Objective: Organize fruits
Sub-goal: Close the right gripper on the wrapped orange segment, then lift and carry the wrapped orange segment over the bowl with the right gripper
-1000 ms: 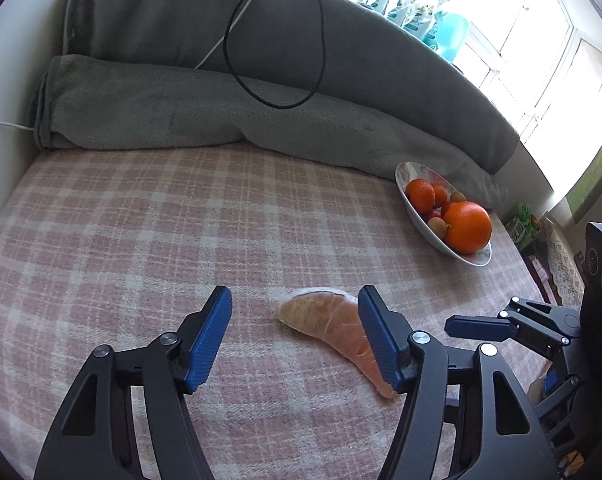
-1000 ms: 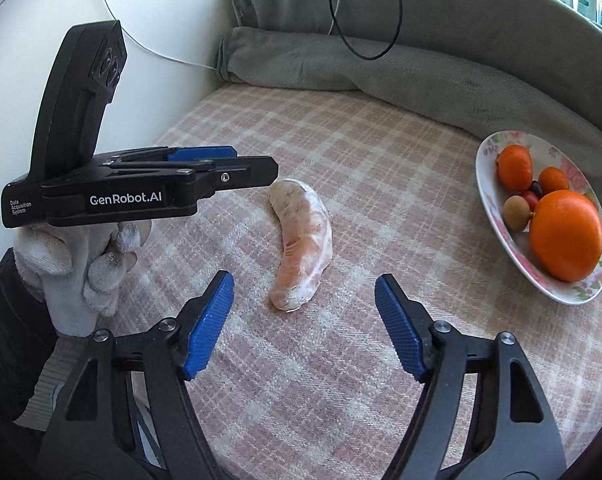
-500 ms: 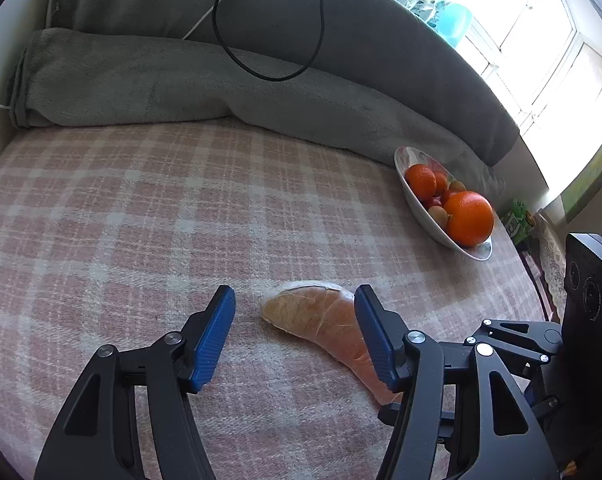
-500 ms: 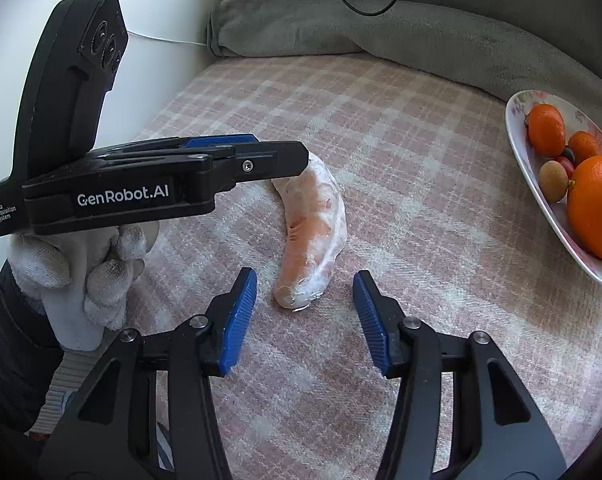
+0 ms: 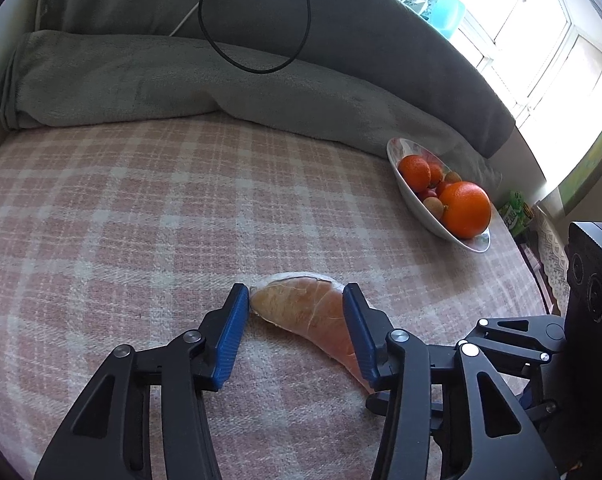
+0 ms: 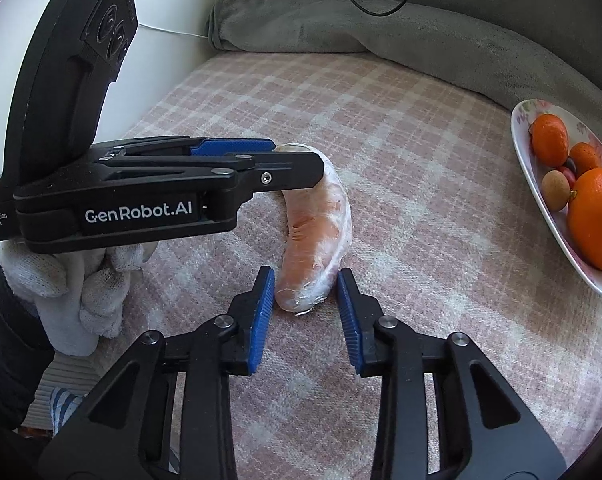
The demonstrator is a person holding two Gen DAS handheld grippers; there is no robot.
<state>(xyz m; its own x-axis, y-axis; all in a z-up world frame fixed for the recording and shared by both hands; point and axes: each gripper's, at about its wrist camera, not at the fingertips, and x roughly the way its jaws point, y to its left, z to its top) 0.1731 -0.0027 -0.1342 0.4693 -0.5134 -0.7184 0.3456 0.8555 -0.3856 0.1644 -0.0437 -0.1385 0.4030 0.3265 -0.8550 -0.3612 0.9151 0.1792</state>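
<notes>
A curved pomelo segment (image 5: 301, 314) with a white membrane and orange-pink flesh lies on the pink plaid blanket (image 5: 121, 208). My left gripper (image 5: 295, 308) has closed around its far end, blue pads touching both sides. My right gripper (image 6: 305, 294) straddles the near end of the segment (image 6: 319, 224), pads close beside it with small gaps. The left gripper (image 6: 261, 160) also shows in the right wrist view, over the segment's far end. A white floral bowl (image 5: 419, 208) with oranges and small fruits sits at the right; it also shows in the right wrist view (image 6: 541, 196).
Grey rolled blankets (image 5: 181, 80) run along the back, with a black cable (image 5: 257, 20) looped over them. A white wall stands at the left. A bright window (image 5: 541, 32) lies behind at the right. The blanket's right edge drops off past the bowl.
Both grippers have moved in onto the pomelo segment and narrowed. The left pads have come into contact with its far end; the right pads have closed to just beside its near end.
</notes>
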